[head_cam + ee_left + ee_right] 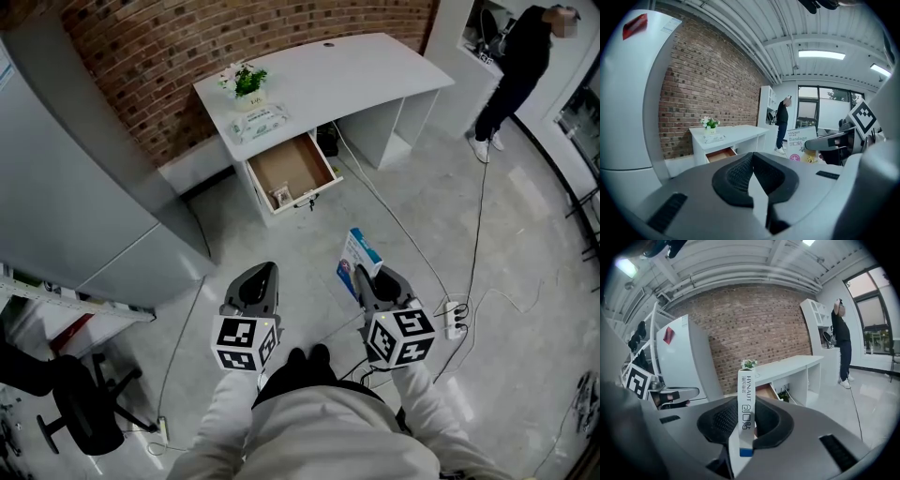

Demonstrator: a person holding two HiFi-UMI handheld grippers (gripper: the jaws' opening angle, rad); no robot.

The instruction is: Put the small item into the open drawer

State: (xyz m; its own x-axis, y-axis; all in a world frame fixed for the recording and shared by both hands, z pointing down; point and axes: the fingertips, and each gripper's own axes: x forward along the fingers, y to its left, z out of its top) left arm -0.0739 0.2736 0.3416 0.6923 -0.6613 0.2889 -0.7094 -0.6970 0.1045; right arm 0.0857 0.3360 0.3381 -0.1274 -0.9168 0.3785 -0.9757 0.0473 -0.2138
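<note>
Two claws hang side by side above the grey floor [234, 234], well apart from the white counter [347, 70]. The right claw [362, 273] is clamped on a slim bandage box [358, 255]. In the right gripper view the box stands upright, narrow edge toward the camera, with a pad pressing on each flat side. The left claw [265, 271] has its jaws drawn together with nothing between them.

Ahead, the open drawer [298, 161] is pulled out from the counter's left end. Its wooden bottom is mostly bare, and one small packet [279, 196] lies at its near corner. On the counter above it sit a potted plant [247, 82] and a tissue pack [259, 122] just beside each other. A power strip [454, 319] lies on the floor near the right claw, with cables running toward the counter. A person in dark clothes [514, 66] stands beyond the counter's right end.
</note>
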